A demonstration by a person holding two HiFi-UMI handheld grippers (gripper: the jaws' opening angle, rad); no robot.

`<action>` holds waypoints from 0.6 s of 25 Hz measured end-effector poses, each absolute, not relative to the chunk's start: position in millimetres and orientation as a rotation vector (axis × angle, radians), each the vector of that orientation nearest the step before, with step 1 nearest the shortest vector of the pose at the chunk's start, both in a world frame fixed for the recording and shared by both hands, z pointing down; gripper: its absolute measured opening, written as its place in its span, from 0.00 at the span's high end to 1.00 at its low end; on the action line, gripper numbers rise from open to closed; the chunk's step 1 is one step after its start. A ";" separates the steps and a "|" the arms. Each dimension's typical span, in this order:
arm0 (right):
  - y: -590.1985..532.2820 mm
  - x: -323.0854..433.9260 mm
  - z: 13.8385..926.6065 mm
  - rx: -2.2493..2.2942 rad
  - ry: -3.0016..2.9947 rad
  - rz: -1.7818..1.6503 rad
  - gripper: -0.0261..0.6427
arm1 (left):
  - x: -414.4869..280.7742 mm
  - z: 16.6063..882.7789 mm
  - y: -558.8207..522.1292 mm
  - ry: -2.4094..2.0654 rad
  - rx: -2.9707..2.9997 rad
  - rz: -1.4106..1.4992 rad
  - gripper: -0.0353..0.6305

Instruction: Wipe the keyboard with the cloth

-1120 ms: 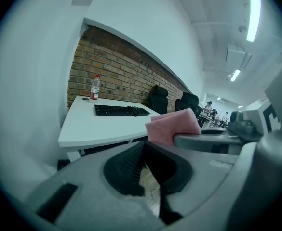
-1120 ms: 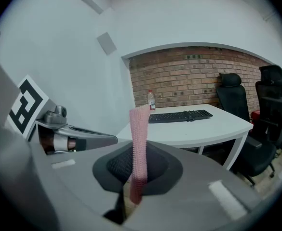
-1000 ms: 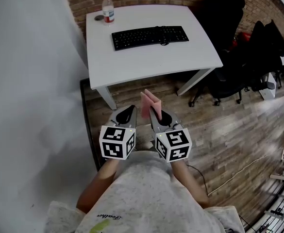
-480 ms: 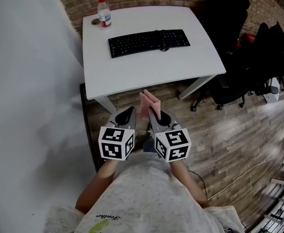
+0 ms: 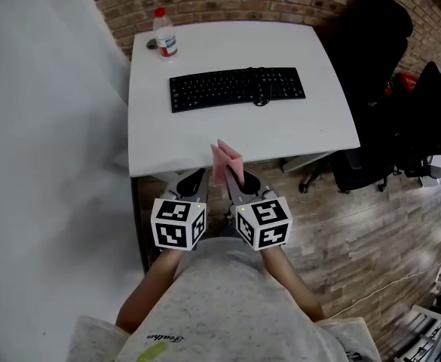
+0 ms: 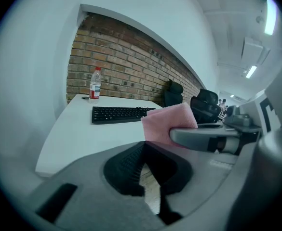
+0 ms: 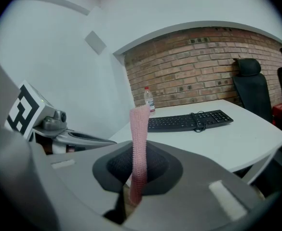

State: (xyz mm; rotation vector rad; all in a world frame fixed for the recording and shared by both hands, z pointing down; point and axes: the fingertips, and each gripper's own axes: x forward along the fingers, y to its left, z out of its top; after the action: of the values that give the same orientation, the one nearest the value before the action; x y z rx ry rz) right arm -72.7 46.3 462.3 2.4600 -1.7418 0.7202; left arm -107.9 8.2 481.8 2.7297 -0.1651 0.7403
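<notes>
The right tool [image 5: 234,179] grips the pink folded cloth [image 5: 224,161], its lower end hidden. The left tool [image 5: 192,179] is clenched, empty. The black keyboard [image 5: 237,88] lies well ahead.

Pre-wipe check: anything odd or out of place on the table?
One thing: the keyboard has a cable looped over its keys, right of middle, where the cloth might snag. The water bottle stands upright; nothing spilled.
</notes>
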 end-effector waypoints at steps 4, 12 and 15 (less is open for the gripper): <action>34.3 -42.3 464.6 2.415 -1.794 0.741 0.93 | -78.6 485.0 0.5 -0.210 2.713 0.758 0.96; 19.3 11.0 469.8 2.322 -1.894 0.768 0.93 | -25.5 489.3 -9.7 -0.306 2.686 0.770 0.96; 12.1 27.0 471.5 2.290 -1.936 0.775 0.93 | -12.0 490.3 -15.7 -0.355 2.679 0.772 0.96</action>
State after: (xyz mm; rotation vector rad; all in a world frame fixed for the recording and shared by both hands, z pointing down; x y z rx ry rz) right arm 27.0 12.1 471.5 2.2899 -1.9363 0.7752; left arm -12.0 -15.7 490.3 2.6794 -0.3546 0.7722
